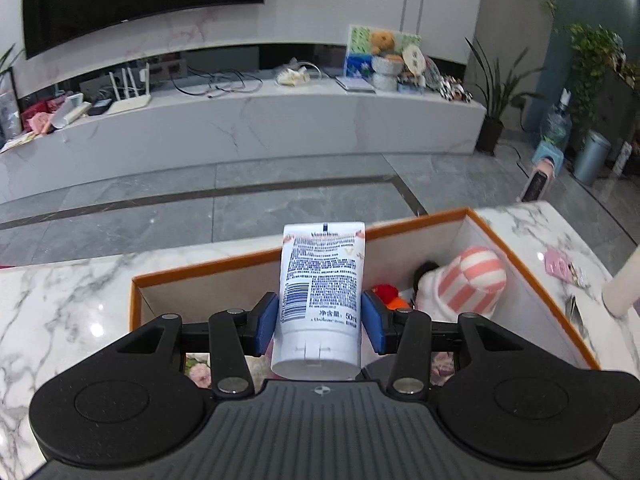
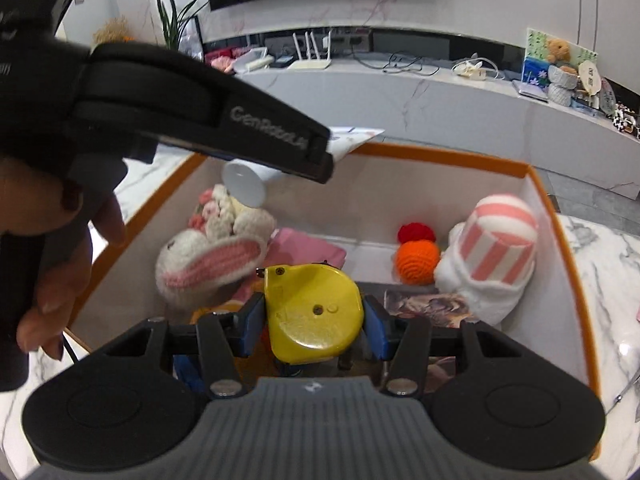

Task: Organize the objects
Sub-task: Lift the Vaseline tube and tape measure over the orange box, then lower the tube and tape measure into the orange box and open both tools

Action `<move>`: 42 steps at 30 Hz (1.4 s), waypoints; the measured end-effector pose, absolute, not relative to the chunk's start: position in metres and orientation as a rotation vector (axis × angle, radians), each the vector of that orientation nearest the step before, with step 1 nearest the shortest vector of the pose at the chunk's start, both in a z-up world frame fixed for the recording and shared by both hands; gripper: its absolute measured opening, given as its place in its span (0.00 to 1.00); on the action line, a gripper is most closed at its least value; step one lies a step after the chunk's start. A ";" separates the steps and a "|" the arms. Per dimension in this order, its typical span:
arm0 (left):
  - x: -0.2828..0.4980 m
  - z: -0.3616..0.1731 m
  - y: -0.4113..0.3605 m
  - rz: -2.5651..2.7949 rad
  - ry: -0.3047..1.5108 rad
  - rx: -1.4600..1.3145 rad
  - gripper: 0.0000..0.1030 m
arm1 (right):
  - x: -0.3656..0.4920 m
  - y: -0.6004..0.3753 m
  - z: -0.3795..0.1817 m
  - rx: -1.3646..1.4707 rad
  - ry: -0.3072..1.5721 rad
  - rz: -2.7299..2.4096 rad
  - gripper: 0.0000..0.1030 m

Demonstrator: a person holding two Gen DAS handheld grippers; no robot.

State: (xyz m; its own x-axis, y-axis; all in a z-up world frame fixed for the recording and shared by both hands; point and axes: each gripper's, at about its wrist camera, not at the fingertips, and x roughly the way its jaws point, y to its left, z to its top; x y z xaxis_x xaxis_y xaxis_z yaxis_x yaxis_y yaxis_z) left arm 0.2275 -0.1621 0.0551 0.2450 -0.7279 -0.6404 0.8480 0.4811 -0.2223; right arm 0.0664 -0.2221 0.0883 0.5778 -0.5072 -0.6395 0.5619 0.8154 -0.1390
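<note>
Yellow tape measure [image 2: 314, 314] clamped in right tool [image 2: 312, 330], Vaseline tube [image 1: 320, 296] in left tool [image 1: 320, 322]; both above orange-rimmed box [image 2: 440, 156]. Risk: collision, tube slipping outside box.

Each hand-held gripper [image 1: 320, 320] [image 2: 314, 322] is showing a ribbed grey body, black linkage arms with silver screws, and blue finger pads [image 1: 267, 323]. White "GenRobot" lettering is showing on the left one's black side, gripped by a bare-skinned hand [image 2: 60, 264].
</note>
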 end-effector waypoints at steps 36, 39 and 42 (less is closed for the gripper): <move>0.233 0.017 -0.185 -1.099 0.930 0.344 0.50 | 0.084 -0.220 0.081 0.062 0.829 -0.616 0.53; 0.234 0.016 -0.184 -1.098 0.939 0.341 0.50 | 0.086 -0.220 0.080 0.051 0.832 -0.623 0.53; 0.234 0.016 -0.184 -1.098 0.942 0.344 0.50 | 0.088 -0.219 0.078 0.040 0.835 -0.632 0.53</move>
State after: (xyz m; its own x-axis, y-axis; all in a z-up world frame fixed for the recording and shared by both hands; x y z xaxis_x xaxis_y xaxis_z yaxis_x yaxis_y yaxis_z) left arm 0.2339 -0.1837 0.0160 0.1330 -0.6016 -0.7876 0.8699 0.4517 -0.1982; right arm 0.0876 -0.2191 0.0779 0.5001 -0.5068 -0.7022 0.5375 0.8174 -0.2072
